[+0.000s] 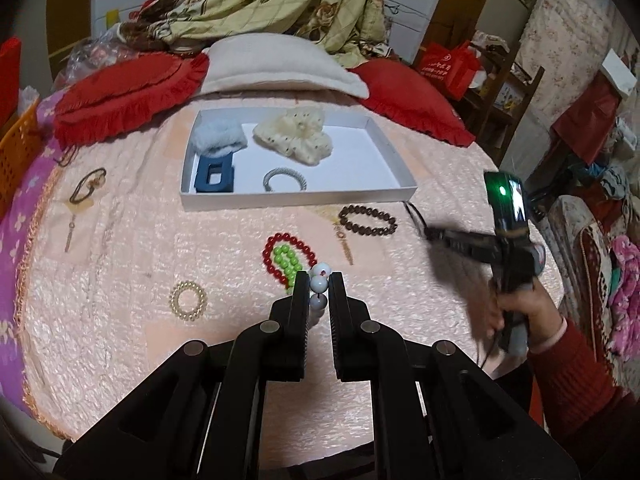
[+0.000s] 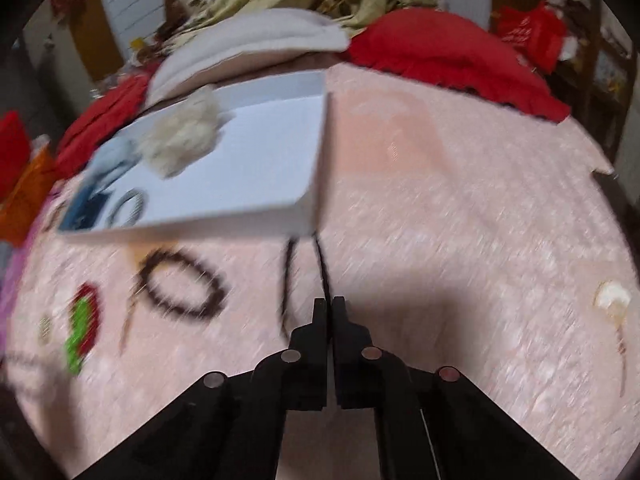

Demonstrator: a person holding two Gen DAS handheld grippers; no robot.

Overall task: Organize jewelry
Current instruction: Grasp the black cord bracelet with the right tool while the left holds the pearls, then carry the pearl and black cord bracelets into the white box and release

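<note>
Location: a household bedroom. Indicators: a bed (image 1: 120, 264) covered with a pink textured quilt, red frilled pillows (image 1: 128, 92) and a cream pillow (image 1: 280, 64) at its far edge, and a floral yellow blanket (image 1: 280, 0) heaped behind them.

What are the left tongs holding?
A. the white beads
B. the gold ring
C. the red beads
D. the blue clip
A: the left tongs are shut on the white beads, while the red beads lie on the bed.
</note>
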